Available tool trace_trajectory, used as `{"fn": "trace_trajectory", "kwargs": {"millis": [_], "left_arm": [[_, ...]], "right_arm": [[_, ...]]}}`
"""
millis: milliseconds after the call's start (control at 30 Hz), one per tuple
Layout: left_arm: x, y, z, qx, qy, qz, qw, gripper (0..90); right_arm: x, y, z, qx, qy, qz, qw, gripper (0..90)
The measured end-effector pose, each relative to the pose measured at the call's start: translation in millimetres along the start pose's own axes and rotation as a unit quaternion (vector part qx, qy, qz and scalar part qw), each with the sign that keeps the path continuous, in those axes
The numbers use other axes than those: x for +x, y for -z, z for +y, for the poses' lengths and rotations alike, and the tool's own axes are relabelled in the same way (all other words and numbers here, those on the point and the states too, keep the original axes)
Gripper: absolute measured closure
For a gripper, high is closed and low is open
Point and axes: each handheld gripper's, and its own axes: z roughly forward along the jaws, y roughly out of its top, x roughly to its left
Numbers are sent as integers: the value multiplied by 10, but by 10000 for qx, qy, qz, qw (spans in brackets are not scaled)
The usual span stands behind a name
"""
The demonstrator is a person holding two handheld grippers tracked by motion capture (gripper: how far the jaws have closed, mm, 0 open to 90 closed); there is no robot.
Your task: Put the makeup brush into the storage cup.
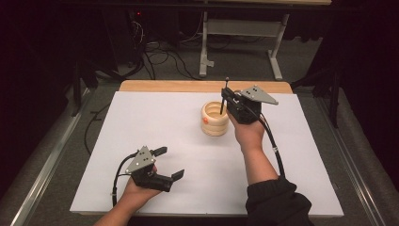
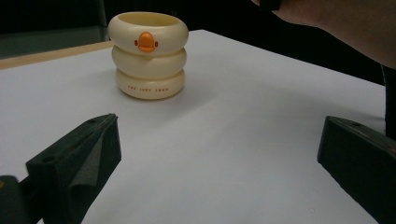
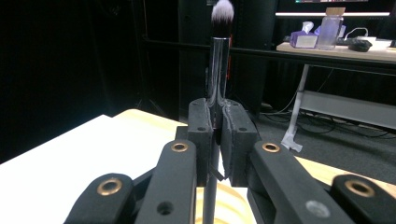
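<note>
Right hand-held gripper (image 1: 225,98) clamped on makeup brush (image 3: 219,60), lower end inside cream ringed cup (image 1: 215,118) near desk's far edge; release remains. Left hand-held gripper (image 1: 169,163) wide open, empty.

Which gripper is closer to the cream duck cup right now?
Right. The right gripper hangs just over the cream duck cup, holding a makeup brush upright above its opening. The left gripper rests open near the table's front edge, well apart from the cup.

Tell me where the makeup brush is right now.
In the high view the brush stands upright, clamped in the right claw, its lower end inside the cream ringed cup at the board's far middle.
</note>
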Motion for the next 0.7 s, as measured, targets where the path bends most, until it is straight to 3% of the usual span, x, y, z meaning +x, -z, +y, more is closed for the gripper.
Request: {"fn": "trace_trajectory", "kwargs": {"millis": [700], "left_arm": [[-29,-10,-3,13,-45,-79,10000,4]], "right_arm": [[13,-130,-101,220,-43,24,9997,858]]}}
